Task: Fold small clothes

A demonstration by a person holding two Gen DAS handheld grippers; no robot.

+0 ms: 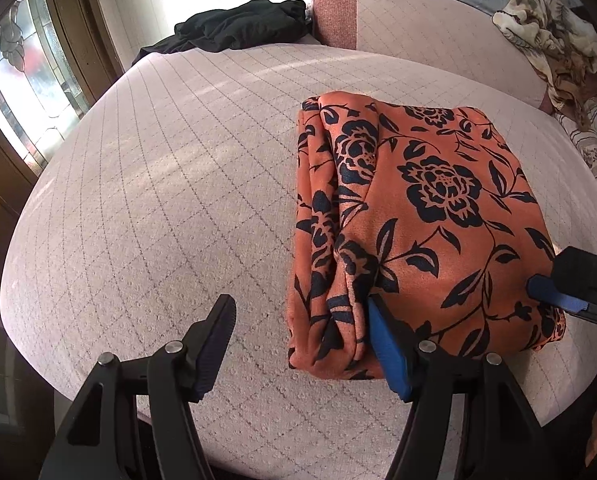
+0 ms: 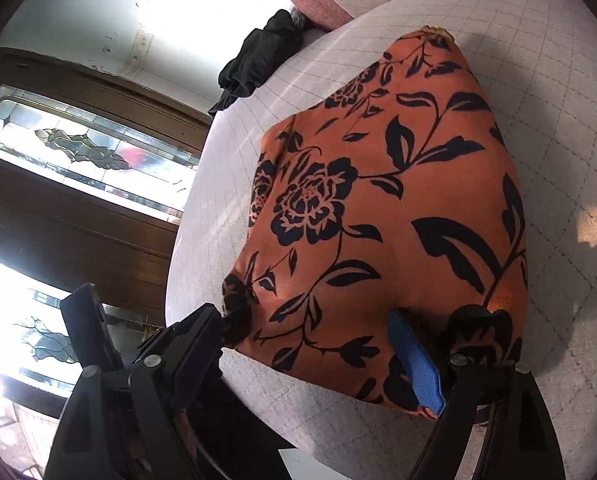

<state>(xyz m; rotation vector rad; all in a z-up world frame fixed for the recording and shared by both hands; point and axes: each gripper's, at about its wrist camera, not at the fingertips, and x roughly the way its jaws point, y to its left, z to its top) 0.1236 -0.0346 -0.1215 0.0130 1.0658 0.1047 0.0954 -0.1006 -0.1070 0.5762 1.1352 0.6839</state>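
Orange floral garment [image 1: 426,216] already folded into compact bundle, lying on pale quilted cushion [image 1: 158,200]. My left fingers [image 1: 302,344] wide, empty, one pad against bundle's near edge. My right fingers [image 2: 318,348] wide, straddling bundle corner, no pinch visible. Likely left: final squaring, plus black garment [image 1: 242,24] beyond. Only left view shows tan crumpled cloth [image 1: 554,36]; only right view shows bundle's far corner.

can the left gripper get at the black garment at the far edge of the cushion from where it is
Probably yes. The left gripper is open and holds nothing, and bare quilted cushion lies between it and the black garment. The folded orange floral cloth sits off to the side.
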